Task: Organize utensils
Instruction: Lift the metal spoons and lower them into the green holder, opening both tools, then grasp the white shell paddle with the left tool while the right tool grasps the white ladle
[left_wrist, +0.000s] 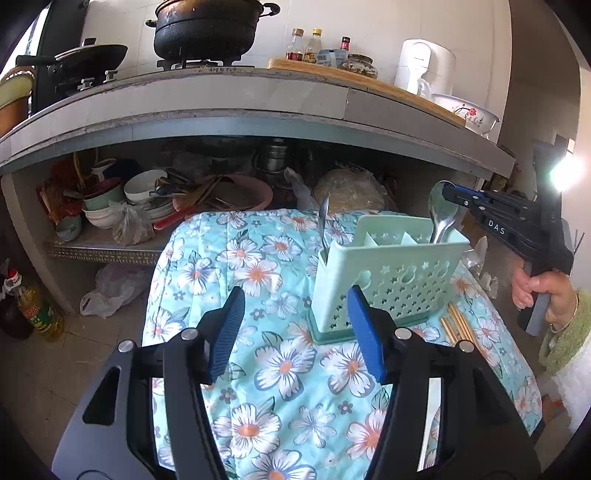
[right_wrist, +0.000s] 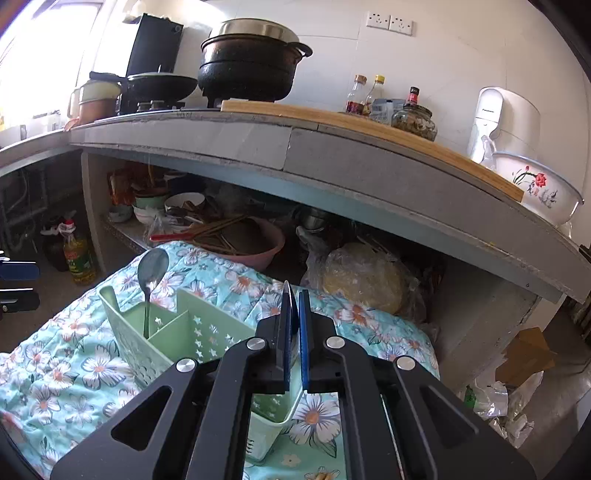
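1. Left wrist view: my left gripper (left_wrist: 295, 332) stands with its jaws apart and nothing between them, above the floral cloth (left_wrist: 280, 369). The green utensil holder (left_wrist: 388, 280) stands just ahead, one spoon (left_wrist: 323, 218) upright at its left end. Chopsticks (left_wrist: 460, 325) lie just right of its base.
2. Right wrist view: my right gripper (right_wrist: 294, 317) is pinched tight on a second spoon's bowl (right_wrist: 293, 310), over the holder's right end.
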